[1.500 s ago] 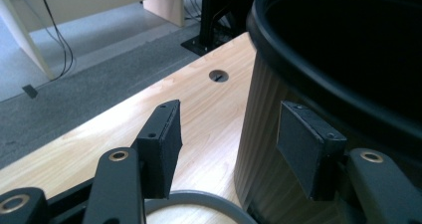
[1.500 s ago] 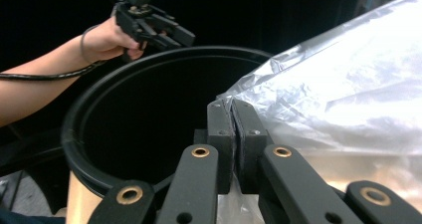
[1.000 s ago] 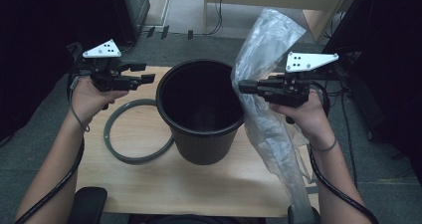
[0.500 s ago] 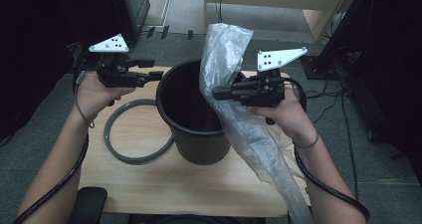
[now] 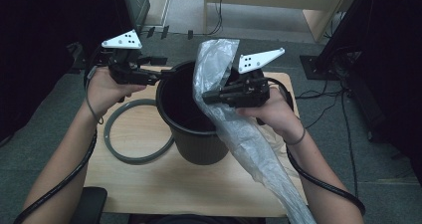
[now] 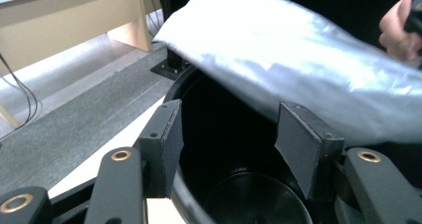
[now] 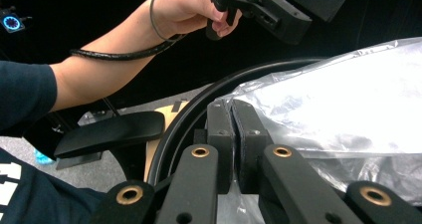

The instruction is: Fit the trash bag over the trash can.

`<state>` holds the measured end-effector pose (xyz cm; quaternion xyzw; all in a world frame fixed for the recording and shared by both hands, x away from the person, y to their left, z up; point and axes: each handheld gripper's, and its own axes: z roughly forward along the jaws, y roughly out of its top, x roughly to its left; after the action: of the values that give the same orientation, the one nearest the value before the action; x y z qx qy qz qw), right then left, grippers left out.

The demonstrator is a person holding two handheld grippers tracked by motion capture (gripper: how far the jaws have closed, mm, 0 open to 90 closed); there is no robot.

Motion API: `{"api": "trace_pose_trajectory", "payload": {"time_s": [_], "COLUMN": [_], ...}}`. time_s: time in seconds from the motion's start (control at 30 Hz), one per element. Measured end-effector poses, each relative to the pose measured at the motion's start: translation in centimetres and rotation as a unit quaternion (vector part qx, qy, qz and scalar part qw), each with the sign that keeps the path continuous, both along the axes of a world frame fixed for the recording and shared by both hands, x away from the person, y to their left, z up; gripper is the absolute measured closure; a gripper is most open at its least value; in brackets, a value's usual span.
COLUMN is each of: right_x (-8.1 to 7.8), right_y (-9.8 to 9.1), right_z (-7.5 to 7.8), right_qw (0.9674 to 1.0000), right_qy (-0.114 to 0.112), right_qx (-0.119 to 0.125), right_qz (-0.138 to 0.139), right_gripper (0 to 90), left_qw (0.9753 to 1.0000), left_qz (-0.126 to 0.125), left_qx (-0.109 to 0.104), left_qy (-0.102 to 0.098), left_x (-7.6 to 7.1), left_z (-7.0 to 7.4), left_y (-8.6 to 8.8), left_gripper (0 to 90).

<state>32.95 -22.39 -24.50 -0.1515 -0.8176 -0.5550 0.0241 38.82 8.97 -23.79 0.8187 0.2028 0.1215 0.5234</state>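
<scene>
Your right gripper (image 5: 206, 97) holds a clear plastic bag (image 5: 219, 64) over the open mouth of the black bin (image 5: 191, 134), jaws pressed together on the film; in the right gripper view the two black jaws meet with the plastic pinched between them, right at the bin's rim. The bag's upper end rises above the gripper, while the rest trails down past your right wrist, across the bench (image 5: 164, 184) and off its near edge. Your left gripper (image 5: 166, 73) sits at the bin's far-left rim, jaws apart and holding nothing; in the left gripper view they straddle the rim, one pad outside the wall and one over the dark interior, with the bag spread just above them. The bin stands upright at the middle of the bench. A grey ring (image 5: 122, 154) lies flat beside it on the left, touching its base.
</scene>
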Motion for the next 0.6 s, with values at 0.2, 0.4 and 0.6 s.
{"api": "trace_pose_trajectory", "payload": {"time_s": [0.2,0.4,0.6], "right_x": [0.4,0.5,0.6], "right_y": [0.5,1.0,1.6], "right_z": [-0.3,-0.4,-0.7], "right_qw": [1.0000,0.9999,0.9997], "right_qy": [0.004,0.006,0.009], "right_qx": [-0.007,-0.009,-0.013], "right_qz": [0.003,0.009,0.017], "right_gripper": [88.5,88.4,88.4], "left_qw": [0.9999,0.9997,0.9993], "left_qz": [-0.016,-0.023,-0.035], "left_qx": [-0.003,0.001,0.010], "left_qy": [-0.005,-0.005,-0.009], "left_x": [0.0,0.1,0.1], "left_z": [0.6,0.9,0.8], "left_y": [-1.5,-2.5,-3.3], "left_gripper": [43.3,43.3,44.0]}}
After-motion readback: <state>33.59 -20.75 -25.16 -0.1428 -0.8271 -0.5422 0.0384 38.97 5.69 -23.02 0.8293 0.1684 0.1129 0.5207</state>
